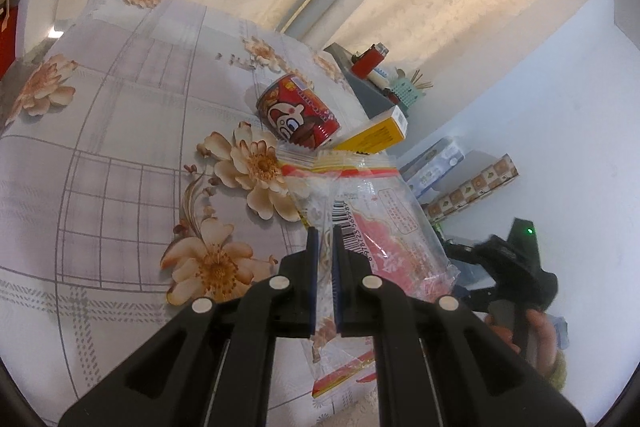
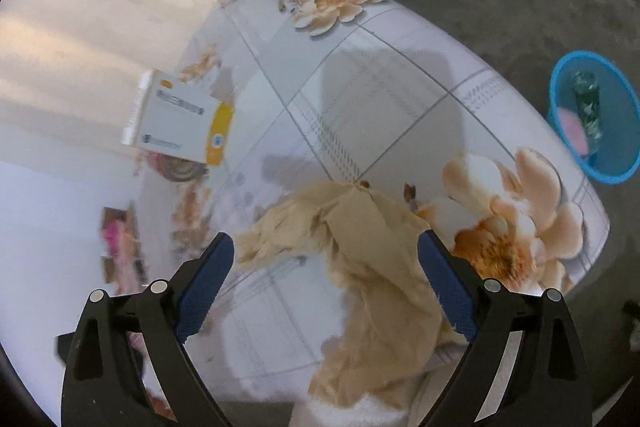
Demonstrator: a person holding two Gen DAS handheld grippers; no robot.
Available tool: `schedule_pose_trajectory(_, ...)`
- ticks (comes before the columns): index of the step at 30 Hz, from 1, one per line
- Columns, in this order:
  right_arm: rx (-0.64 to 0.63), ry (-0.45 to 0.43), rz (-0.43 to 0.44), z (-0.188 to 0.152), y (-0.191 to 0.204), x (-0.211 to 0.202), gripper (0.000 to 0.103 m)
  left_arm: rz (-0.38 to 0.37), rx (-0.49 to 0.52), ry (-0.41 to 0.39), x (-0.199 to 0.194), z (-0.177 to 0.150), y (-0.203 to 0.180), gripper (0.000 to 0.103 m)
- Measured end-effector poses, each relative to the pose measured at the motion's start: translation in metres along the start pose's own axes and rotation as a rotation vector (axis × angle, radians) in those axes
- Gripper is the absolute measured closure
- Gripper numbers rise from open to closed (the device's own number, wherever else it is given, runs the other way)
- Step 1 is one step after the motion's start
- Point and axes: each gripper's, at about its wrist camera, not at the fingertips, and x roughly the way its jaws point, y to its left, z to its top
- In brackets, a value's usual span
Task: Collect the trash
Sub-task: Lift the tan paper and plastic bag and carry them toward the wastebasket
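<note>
My left gripper [image 1: 325, 231] is shut on a clear plastic snack wrapper [image 1: 384, 227] with pink print and a barcode, held just above the flowered tablecloth [image 1: 120, 147]. Beyond it, a red cartoon can [image 1: 298, 113] lies on its side against a yellow box [image 1: 376, 135]. In the right wrist view, my right gripper [image 2: 325, 241] stands wide open over a crumpled tan paper napkin [image 2: 360, 267] that lies between its blue pads [image 2: 204, 287]. The right pad is at the napkin's edge. The white-and-yellow box [image 2: 180, 119] rests over the can [image 2: 176, 167] farther off.
A blue bin [image 2: 592, 155] with some trash in it stands on the grey floor right of the table. A grey shelf [image 1: 372, 91] with a red lighter and small items sits past the table's far edge. A hand [image 1: 536, 331] grips a black handle at the right.
</note>
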Motion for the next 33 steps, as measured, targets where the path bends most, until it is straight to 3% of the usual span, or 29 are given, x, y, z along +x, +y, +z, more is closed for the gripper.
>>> schedule_pose_trajectory(4,-0.068,-0.011,-0.108,-0.006,0.014,0.023,0.017,-0.003,-0.007,0.010,0.005,-0.003,-0.001,0.098)
schedule_pose_trajectory(7,-0.176,-0.059,-0.197,-0.019,0.027,0.029,0.030,0.006,-0.002,0.016,0.008,-0.006,-0.001,0.098)
schedule_pose_trajectory(9,-0.216,-0.073,-0.220,-0.024,0.030,0.029,0.057,0.012,0.005,0.019,0.009,-0.007,-0.002,0.098)
schedule_pose_trajectory(10,-0.227,-0.075,-0.221,-0.026,0.030,0.029,0.065,0.019,0.014,0.018,0.010,-0.007,-0.004,0.098)
schedule_pose_trajectory(12,-0.211,-0.054,-0.180,-0.026,0.022,0.026,0.089,0.025,0.023,0.015,0.010,-0.008,-0.005,0.098)
schedule_pose_trajectory(17,-0.156,-0.058,-0.048,-0.026,0.002,0.006,0.095,0.011,0.047,0.016,0.013,-0.006,-0.015,0.098)
schedule_pose_trajectory(22,-0.103,-0.128,0.046,-0.024,-0.022,-0.035,0.096,-0.019,0.115,0.024,0.021,0.000,-0.043,0.098)
schedule_pose_trajectory(28,-0.045,-0.255,0.072,-0.019,-0.053,-0.085,0.096,-0.079,0.244,0.045,0.046,0.004,-0.100,0.098)
schedule_pose_trajectory(33,0.047,-0.362,0.041,-0.016,-0.111,-0.129,0.096,-0.137,0.365,0.100,0.086,0.001,-0.158,0.098)
